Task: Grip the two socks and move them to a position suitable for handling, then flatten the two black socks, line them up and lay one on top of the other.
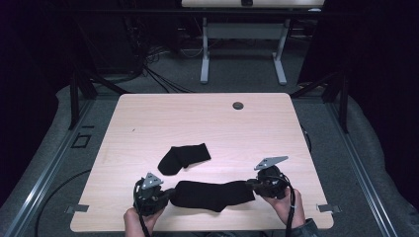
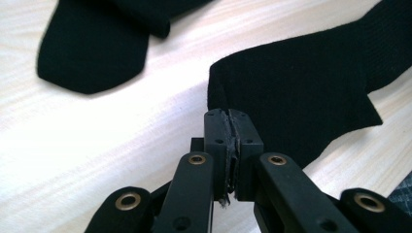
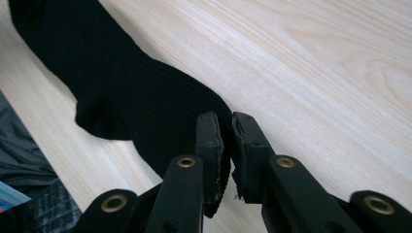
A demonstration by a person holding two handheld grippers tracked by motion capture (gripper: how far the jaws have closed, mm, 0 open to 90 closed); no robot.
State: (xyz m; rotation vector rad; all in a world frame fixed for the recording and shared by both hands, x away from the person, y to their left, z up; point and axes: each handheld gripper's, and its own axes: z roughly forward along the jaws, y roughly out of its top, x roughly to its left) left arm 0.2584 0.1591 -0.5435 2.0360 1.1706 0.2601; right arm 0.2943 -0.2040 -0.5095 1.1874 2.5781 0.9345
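- The long black sock [image 1: 213, 195] lies stretched flat along the near edge of the table [image 1: 207, 123], between my two hands.
- My left hand-held gripper [image 1: 168, 193] is clamped on the sock's left end; in the left gripper view its jaws are pressed together with a thin edge of fabric [image 2: 291, 92] pinched between them.
- My right hand-held gripper [image 1: 251, 184] holds the sock's right end; in the right gripper view the jaws stand slightly apart with the rim of the cloth [image 3: 145, 102] caught between them.
- A second black sock [image 1: 184, 158] lies bent on the table just beyond the first, apart from it and untouched by either hand-held gripper.
- I count two socks, two hand-held grippers and one table in front of me.
- I can read no brand, label or writing on the socks or the tools.
- Both socks are so dark that their ribbing shows only close up, and I cannot tell heel from toe in the high view.
- My forearms are cut off at the bottom of the high view.
- A small dark round fitting [image 1: 238, 105] sits near the table's far edge.
- Beyond it stands another table [image 1: 242, 34], only its legs and front edge in view.
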